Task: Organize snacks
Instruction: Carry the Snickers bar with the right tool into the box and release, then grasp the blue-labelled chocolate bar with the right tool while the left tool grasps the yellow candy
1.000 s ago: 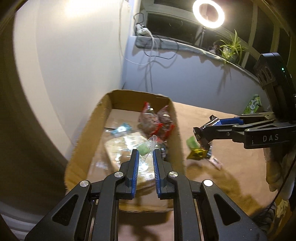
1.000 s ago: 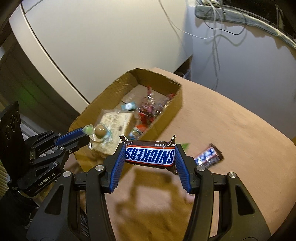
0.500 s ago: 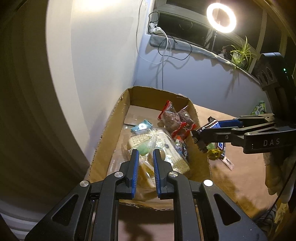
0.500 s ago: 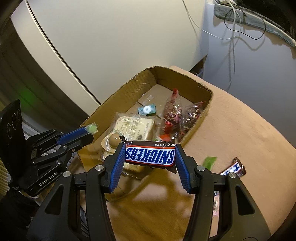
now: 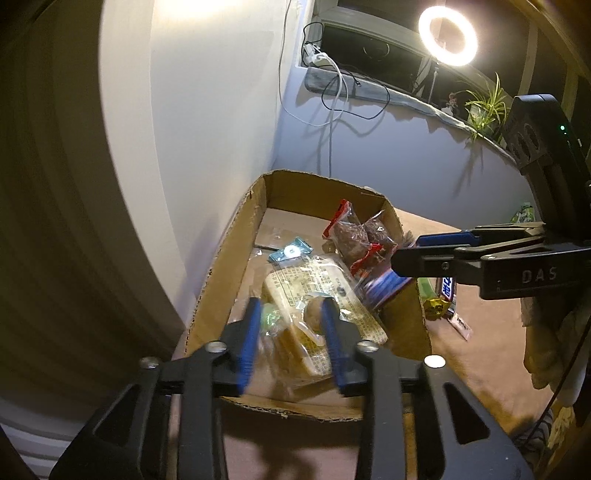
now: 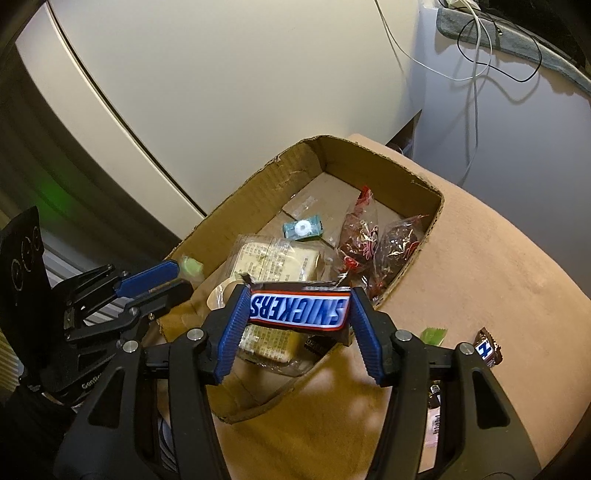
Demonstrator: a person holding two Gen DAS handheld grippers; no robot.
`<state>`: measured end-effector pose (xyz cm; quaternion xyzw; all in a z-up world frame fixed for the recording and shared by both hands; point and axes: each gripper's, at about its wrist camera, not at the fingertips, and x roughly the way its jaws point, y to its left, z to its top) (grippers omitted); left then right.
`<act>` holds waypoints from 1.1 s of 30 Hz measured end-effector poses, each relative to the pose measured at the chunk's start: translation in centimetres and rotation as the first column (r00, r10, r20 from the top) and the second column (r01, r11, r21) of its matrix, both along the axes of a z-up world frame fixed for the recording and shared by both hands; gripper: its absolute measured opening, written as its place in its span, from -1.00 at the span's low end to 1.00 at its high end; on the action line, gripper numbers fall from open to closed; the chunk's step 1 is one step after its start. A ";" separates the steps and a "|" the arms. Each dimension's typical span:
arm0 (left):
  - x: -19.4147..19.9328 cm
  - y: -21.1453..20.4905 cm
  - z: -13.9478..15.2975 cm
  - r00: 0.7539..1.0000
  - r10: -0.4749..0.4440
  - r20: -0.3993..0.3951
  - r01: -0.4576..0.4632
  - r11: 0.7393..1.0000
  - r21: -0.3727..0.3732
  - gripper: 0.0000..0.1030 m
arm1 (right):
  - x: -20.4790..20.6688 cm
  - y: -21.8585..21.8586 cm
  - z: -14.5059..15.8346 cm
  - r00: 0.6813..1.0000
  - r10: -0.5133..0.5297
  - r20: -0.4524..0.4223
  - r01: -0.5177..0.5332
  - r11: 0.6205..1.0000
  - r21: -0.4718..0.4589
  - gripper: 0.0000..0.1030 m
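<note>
Motion blur smears the left gripper (image 5: pixel 291 332), its jaws opening over the cardboard box (image 5: pixel 236 251), green candy (image 5: pixel 271 318) beside one blue pad; contact unclear; right gripper (image 6: pixel 299 314), jaws opening, Snickers bar (image 6: pixel 299 308) still between them above the box's near corner; only the right wrist view shows the lettering; only the left shows ring light (image 5: pixel 447 36) beyond.

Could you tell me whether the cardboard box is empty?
No, the cardboard box already holds several snacks, including a teal candy.
</note>
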<state>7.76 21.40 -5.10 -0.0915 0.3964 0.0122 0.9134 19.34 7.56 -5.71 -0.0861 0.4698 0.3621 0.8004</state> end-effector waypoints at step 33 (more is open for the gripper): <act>0.5 -8.7 0.9 0.988 -0.157 0.011 0.157 0.988 -0.002 -0.04 | 0.9 -12.0 0.5 0.984 -0.177 0.004 0.177 0.984 -0.013 0.59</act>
